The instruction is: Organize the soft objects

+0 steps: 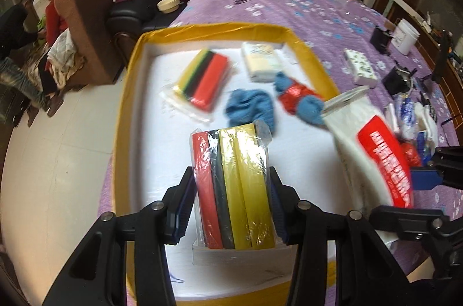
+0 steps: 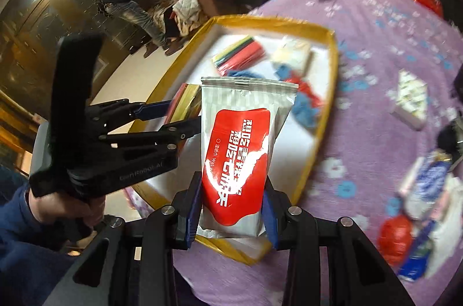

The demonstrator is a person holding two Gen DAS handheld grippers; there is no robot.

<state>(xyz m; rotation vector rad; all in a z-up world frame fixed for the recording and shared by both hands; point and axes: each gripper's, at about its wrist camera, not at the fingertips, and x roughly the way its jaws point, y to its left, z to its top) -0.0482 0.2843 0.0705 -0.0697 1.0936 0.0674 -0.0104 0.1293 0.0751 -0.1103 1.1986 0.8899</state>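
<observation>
Grippers pinching: left (image 1: pixel 231 202) sponge pack (image 1: pixel 234 184), right (image 2: pixel 233 207) wipes pack (image 2: pixel 240 155); tray (image 1: pixel 121 115) below.

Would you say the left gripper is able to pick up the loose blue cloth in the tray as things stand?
Probably not yet. The left gripper is shut on a sponge pack, so its fingers are occupied. The blue cloth lies uncovered just ahead in the yellow-rimmed tray; once the pack is released, the path looks free.

Items on purple cloth (image 2: pixel 376 74) at right motion-blurred, unidentifiable; sponge pack (image 1: pixel 234 190) bottom hidden behind left claw (image 1: pixel 231 207).
</observation>
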